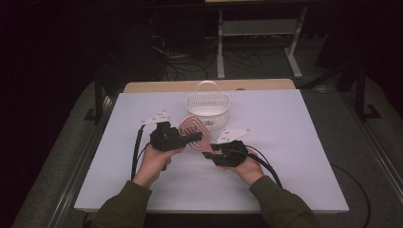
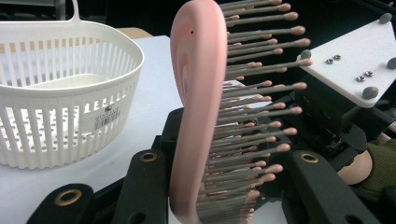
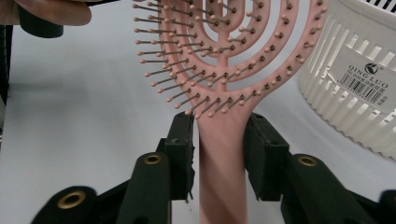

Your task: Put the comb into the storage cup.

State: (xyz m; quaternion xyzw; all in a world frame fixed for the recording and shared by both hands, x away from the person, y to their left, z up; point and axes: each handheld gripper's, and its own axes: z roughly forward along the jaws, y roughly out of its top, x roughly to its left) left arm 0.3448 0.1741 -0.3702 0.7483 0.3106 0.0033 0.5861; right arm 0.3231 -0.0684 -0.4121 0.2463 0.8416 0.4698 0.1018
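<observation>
Hairbrush: pink hairbrush (image 1: 192,130) sits mid-frame in the high view, held off the white table (image 1: 294,142) between your two grippers, just below the basket.
Left gripper: your left gripper (image 1: 190,137) pinches the brush head (image 2: 196,116) edge-on, jaws pressed against it, bristles pointing right in the left gripper view.
Right gripper: your right gripper (image 1: 209,153) has the handle (image 3: 222,154) between its jaws; a thin gap shows at each side, so the pads look just off it.
Basket: white slotted basket (image 1: 207,108) stands upright, upper centre, just beside the brush head.
</observation>
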